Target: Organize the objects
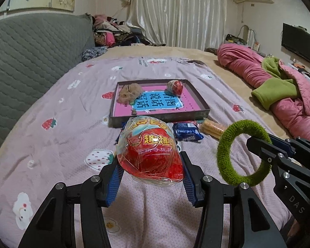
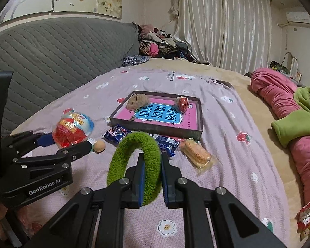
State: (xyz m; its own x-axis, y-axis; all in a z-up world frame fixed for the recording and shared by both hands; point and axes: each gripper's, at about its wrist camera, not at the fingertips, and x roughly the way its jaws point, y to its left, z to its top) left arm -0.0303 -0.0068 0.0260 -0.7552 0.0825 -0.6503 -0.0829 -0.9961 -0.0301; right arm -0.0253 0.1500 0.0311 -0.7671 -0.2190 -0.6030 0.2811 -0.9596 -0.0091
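Observation:
My left gripper (image 1: pixel 149 161) is shut on a red egg-shaped toy in clear wrap (image 1: pixel 150 155) and holds it above the bed; it also shows in the right wrist view (image 2: pixel 72 130). My right gripper (image 2: pixel 152 161) is shut on a fuzzy green ring (image 2: pixel 134 161), which shows at the right of the left wrist view (image 1: pixel 243 153). Ahead lies a shallow box tray (image 1: pixel 161 116) with a pink and blue book, a brown plush (image 1: pixel 130 93) and a second red egg (image 1: pixel 175 86) inside.
Blue cookie packs (image 2: pixel 117 134) (image 1: pixel 187 133), a wrapped biscuit pack (image 2: pixel 198 155) and a small orange ball (image 2: pixel 99 145) lie on the pink bedsheet in front of the tray. A pink and green quilt (image 2: pixel 295 124) lies right; a grey headboard (image 2: pixel 51 62) stands left.

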